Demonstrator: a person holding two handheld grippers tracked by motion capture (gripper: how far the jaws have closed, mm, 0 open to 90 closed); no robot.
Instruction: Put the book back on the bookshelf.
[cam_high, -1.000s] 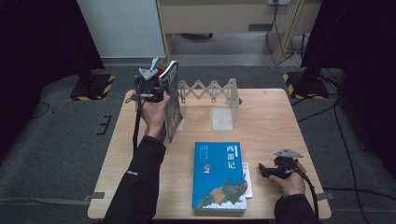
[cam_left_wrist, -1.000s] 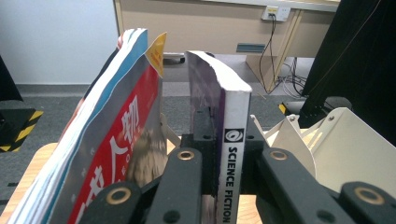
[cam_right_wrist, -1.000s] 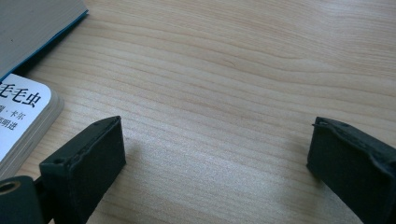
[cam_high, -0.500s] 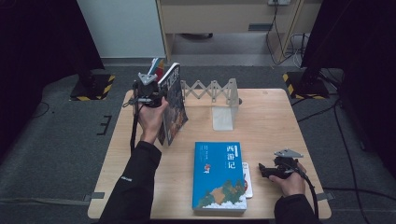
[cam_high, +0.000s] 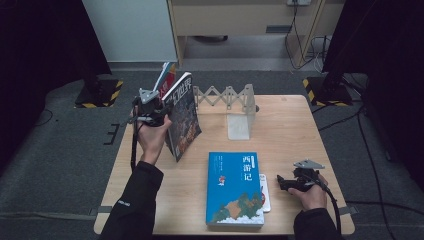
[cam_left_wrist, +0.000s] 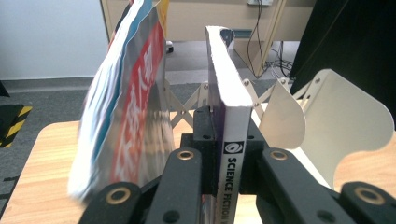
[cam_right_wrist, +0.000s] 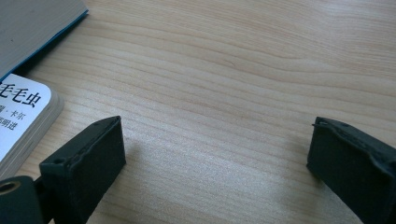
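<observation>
Since a second ago, the science fiction magazine (cam_high: 183, 120) has been carried a little toward the near side of the table and tipped further, its top edge now leaning toward the expanding book rack (cam_high: 226, 96); the blue book (cam_high: 235, 189) and the right gripper (cam_high: 283, 182) are seen where they were. The magazine is held upright above the table's left half, clear of the wood, with its spine pinched between the pressed-together jaws of the left gripper (cam_left_wrist: 223, 154). In the left gripper view the spine lettering is seen between the black jaws, and a second magazine with a red cover (cam_left_wrist: 126, 116) stands just beside it on the left, its lower edge blurred.

Judged from this, a book is being slotted into the rack. For the step to go well, the magazine should be brought upright before it is lowered, and its lower edge should be aimed into the gap between the red-covered magazine and the white end plate (cam_left_wrist: 348, 121). The grip should be kept until the lower edge is felt to rest on the table (cam_high: 300, 125); an early release could let the limp pages fan out or the magazine fall against its neighbour.

Farther off, the blue book lies flat near the front edge, with a small white booklet (cam_right_wrist: 21, 114) touching its right side. The right gripper rests on the table just beside that booklet, its jaws spread wide with nothing between them.
</observation>
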